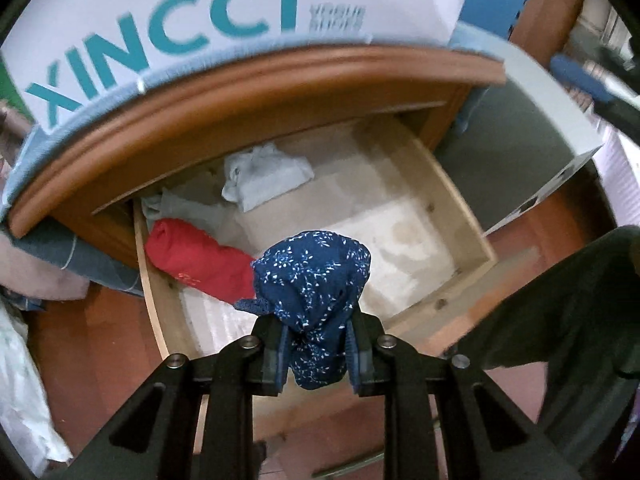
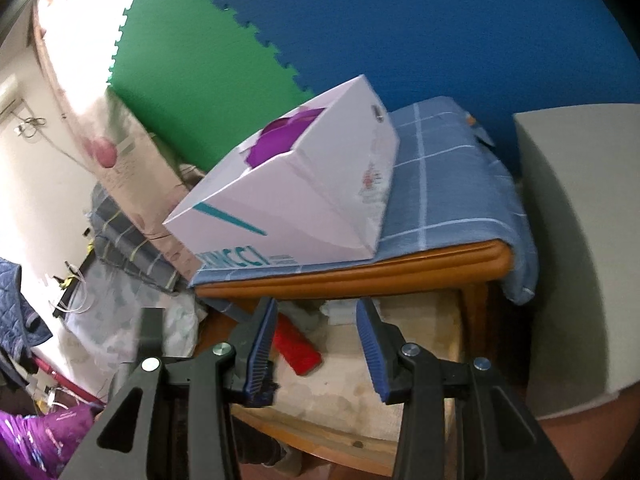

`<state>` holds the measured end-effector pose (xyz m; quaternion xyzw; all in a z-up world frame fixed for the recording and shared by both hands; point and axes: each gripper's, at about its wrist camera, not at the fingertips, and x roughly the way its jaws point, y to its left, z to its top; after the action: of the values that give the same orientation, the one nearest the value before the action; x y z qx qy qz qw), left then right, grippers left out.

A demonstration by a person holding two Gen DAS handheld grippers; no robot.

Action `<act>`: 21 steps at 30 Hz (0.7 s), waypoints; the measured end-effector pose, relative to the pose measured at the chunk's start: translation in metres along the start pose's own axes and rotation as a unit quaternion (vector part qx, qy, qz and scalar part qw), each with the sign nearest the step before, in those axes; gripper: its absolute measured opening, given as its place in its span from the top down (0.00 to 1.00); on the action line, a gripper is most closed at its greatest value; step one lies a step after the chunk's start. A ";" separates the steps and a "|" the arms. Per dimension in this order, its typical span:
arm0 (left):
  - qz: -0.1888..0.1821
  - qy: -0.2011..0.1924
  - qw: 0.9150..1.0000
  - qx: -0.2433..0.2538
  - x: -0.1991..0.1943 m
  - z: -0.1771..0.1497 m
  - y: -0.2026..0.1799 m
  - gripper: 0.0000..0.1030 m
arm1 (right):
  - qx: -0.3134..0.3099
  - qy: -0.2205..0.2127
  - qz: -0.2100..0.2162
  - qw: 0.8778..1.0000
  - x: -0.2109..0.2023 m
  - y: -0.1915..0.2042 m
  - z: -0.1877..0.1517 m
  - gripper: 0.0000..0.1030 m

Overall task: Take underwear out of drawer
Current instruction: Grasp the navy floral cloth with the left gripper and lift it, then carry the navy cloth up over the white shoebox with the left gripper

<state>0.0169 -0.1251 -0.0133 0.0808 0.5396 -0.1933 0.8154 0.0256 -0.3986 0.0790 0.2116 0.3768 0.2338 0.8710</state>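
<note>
Two hand-held grippers are showing: the left hand-held gripper (image 1: pixel 316 354) is pinching navy floral underwear (image 1: pixel 314 280) above the open drawer (image 1: pixel 460 216), while the right hand-held gripper (image 2: pixel 316 344) is hovering half-open, holding nothing.

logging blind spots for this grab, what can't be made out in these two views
- Drawer back: the left wrist view loses it under the cabinet top, so more clothes there cannot be ruled out.
- Red garment: partly covered by the blue floral underwear in the left gripper.
- Grey clothes: a sliver in the right wrist view, behind the empty right gripper.
- Small print on the white box: blurred.
</note>
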 end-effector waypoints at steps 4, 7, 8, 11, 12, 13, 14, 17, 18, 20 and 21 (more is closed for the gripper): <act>-0.009 -0.014 1.000 -0.012 -0.016 0.001 -0.002 0.80 | 0.045 -0.019 0.015 0.999 -0.019 -0.017 -0.001 0.45; -0.004 -0.026 1.000 -0.011 -0.036 0.002 -0.008 0.80 | 0.072 -0.039 0.029 0.996 -0.028 -0.027 -0.001 0.43; -0.002 -0.031 0.999 -0.012 -0.042 0.002 -0.009 0.80 | 0.083 -0.042 0.042 0.995 -0.028 -0.031 -0.001 0.43; 0.005 -0.046 0.999 -0.014 -0.060 0.005 -0.010 0.80 | 0.100 -0.040 0.050 0.993 -0.024 -0.038 -0.002 0.43; 0.007 -0.052 0.999 -0.015 -0.065 0.005 -0.010 0.80 | 0.105 -0.036 0.051 0.993 -0.022 -0.039 -0.002 0.43; 0.008 -0.060 0.998 -0.017 -0.072 0.007 -0.010 0.80 | 0.110 -0.032 0.051 0.992 -0.020 -0.041 -0.002 0.43; 0.009 -0.064 0.998 -0.017 -0.077 0.008 -0.011 0.80 | 0.114 -0.030 0.050 0.992 -0.018 -0.042 -0.003 0.43; 0.019 -0.081 0.996 -0.014 -0.094 0.013 -0.014 0.80 | 0.120 -0.024 0.049 0.991 -0.015 -0.045 -0.003 0.43; 0.024 -0.088 0.996 -0.011 -0.101 0.016 -0.016 0.80 | 0.121 -0.025 0.048 0.991 -0.016 -0.045 -0.003 0.43; 0.034 -0.098 0.995 -0.007 -0.110 0.019 -0.019 0.80 | 0.124 -0.026 0.049 0.991 -0.016 -0.047 -0.003 0.43; 0.035 -0.102 0.994 -0.004 -0.116 0.021 -0.020 0.80 | 0.126 -0.026 0.049 0.991 -0.017 -0.048 -0.004 0.43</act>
<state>-0.0133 -0.1241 0.1020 0.0762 0.4509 -0.1693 0.8730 0.0243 -0.4455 0.0602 0.3437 0.3695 0.2216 0.8344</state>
